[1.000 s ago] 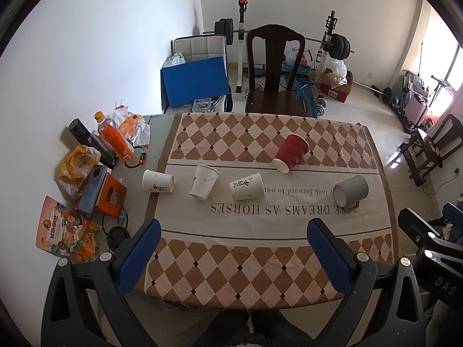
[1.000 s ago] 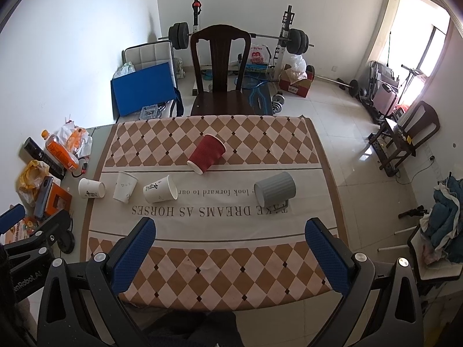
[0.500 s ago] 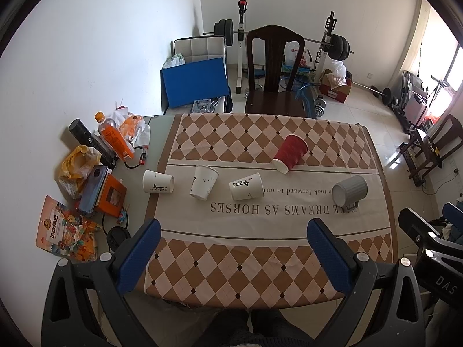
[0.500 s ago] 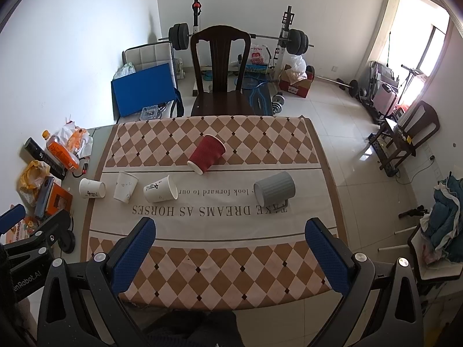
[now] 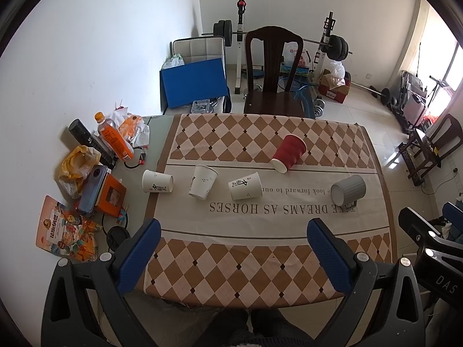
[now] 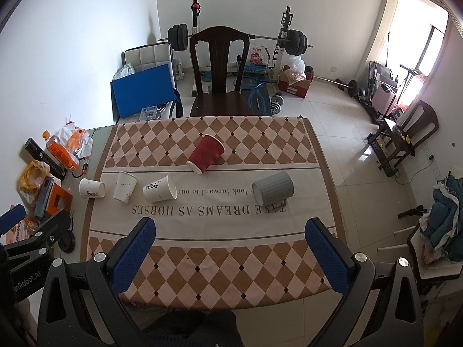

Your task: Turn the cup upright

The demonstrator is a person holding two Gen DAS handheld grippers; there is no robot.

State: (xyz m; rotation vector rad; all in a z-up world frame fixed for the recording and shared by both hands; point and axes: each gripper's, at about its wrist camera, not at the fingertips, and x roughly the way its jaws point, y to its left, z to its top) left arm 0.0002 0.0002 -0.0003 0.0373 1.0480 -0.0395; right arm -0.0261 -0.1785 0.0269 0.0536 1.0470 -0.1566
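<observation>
Left wrist view: five cups lie tipped over ahead of both grippers, none yet grasped.

The left gripper [image 5: 233,241] and right gripper [image 6: 230,240] hover spread wide and empty above the near edge of the bench [image 5: 260,274], likely held back to choose a target. Ahead lie three white paper cups [image 5: 245,185], a red cup [image 5: 288,152] farther off, and a grey mug [image 6: 273,192] ahead-right, its handle mostly hidden underneath.

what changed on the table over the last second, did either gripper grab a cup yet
Nothing visibly changed. The left gripper and right gripper are open, above the near edge of the table, holding nothing. The red cup, the three white paper cups and the grey mug lie on their sides as before.
</observation>
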